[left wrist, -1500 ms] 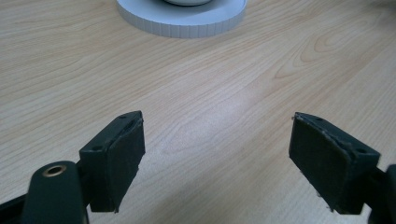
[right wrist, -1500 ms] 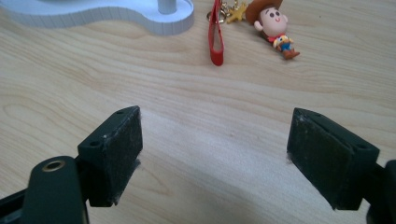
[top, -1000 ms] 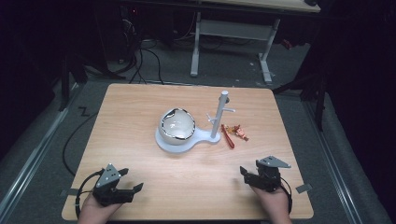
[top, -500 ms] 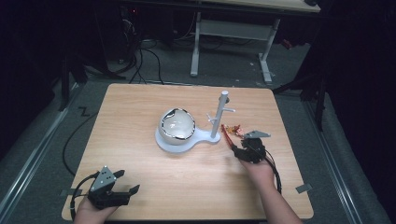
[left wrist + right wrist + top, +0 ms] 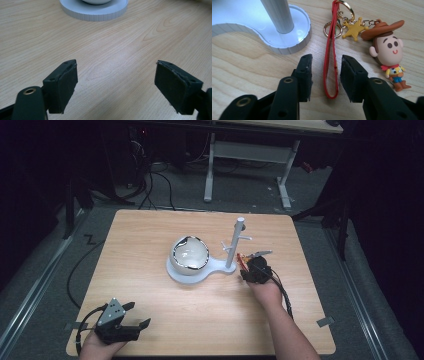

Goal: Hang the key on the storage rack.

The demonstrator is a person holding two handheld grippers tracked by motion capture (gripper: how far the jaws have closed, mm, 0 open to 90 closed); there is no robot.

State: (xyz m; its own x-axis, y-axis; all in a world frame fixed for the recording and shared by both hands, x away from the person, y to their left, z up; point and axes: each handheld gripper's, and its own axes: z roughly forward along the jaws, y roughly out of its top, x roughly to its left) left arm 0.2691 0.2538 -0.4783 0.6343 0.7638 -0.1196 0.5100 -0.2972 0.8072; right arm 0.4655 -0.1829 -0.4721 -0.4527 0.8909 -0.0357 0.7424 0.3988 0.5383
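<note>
Wooden table [image 5: 150, 245], stand base [image 5: 294, 37] beside strap [image 5: 332, 62]

white stand [image 5: 235, 245] mid table | bowl [image 5: 190, 254] on its base | desk legs [image 5: 209, 170] behind

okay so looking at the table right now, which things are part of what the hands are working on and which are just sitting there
In the job:
right tongs, jaws either side of the red strap
cowboy keychain on that strap
white peg stand, judging by how near it is

Lying about:
bowl on the stand's base
left tongs, open over bare table
</note>
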